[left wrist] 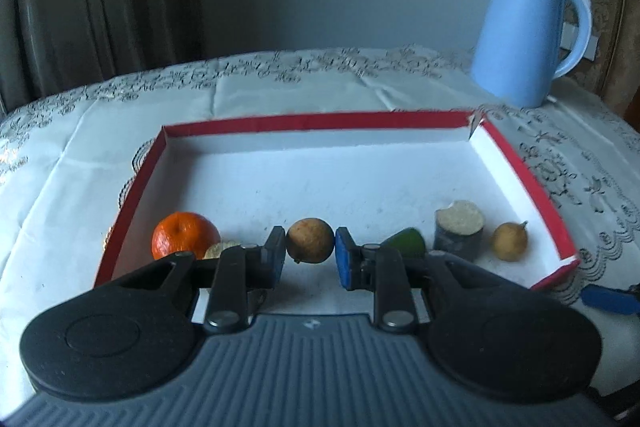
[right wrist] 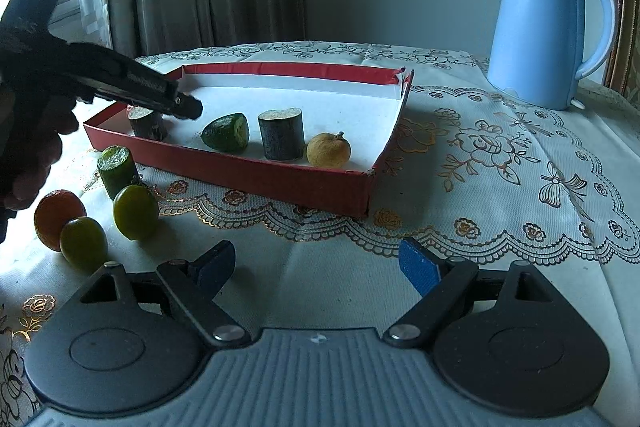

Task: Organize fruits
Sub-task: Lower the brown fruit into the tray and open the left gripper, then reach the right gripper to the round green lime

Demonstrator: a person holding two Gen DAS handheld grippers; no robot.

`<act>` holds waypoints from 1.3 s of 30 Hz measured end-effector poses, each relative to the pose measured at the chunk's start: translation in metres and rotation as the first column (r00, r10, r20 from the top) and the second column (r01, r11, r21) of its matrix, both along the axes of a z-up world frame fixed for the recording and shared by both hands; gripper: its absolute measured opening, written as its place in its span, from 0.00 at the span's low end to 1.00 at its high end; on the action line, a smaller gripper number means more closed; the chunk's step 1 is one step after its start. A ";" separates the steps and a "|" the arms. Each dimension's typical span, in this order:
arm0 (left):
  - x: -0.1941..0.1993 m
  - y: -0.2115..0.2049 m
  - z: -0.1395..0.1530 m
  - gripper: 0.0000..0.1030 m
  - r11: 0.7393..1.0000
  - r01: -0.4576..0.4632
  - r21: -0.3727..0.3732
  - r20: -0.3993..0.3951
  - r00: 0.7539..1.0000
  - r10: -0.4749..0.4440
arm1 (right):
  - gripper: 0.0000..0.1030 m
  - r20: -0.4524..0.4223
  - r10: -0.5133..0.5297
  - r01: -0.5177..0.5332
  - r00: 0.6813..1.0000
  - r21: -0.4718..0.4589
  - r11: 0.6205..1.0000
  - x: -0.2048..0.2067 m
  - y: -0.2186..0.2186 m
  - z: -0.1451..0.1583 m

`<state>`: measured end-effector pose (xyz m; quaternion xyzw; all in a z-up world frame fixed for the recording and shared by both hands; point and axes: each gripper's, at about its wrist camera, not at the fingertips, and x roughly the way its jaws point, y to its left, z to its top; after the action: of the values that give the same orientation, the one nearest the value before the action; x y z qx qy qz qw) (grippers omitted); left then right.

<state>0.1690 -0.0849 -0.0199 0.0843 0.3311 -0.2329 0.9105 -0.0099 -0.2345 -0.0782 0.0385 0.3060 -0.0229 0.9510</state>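
Lace tablecloth (right wrist: 500, 163), red-rimmed tray (left wrist: 320, 121) far half bare, left gripper (left wrist: 310, 253) clamped on brown fruit (left wrist: 310, 240), right gripper (right wrist: 316, 267) apart

We count one red box (right wrist: 256, 171), one blue kettle (right wrist: 548, 35), two oranges (left wrist: 184, 235) (right wrist: 58, 213), two green limes (right wrist: 136, 211) (right wrist: 84, 243), three brownish round fruits (left wrist: 310, 241) (left wrist: 509, 241) (left wrist: 218, 250), and two grippers (left wrist: 310, 259) (right wrist: 316, 267).

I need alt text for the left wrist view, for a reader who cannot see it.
The left gripper holds a small brown round fruit over a shallow red-edged box. In the box are an orange, a green piece, a cut dark cylinder and a small yellow fruit; a blue kettle stands behind.
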 end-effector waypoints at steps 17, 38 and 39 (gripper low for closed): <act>-0.050 0.043 0.032 0.75 0.994 -0.050 -0.101 0.163 0.984 0.066 | 0.89 -0.005 0.005 -0.005 1.000 -0.010 1.000 0.001 0.002 -0.001; -0.089 0.149 -0.013 0.99 0.910 -0.410 -0.061 0.105 0.904 0.415 | 0.89 -0.006 0.006 -0.006 1.000 -0.017 1.000 0.000 0.004 -0.001; -0.090 0.150 -0.015 0.99 0.909 -0.413 -0.051 0.103 0.903 0.417 | 0.89 -0.005 0.007 -0.007 1.000 -0.015 1.000 0.000 0.003 -0.001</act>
<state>0.0794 0.0650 -0.0350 0.0120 0.2869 -0.0334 0.9573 -0.0102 -0.2313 -0.0790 0.0305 0.3083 -0.0221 0.9505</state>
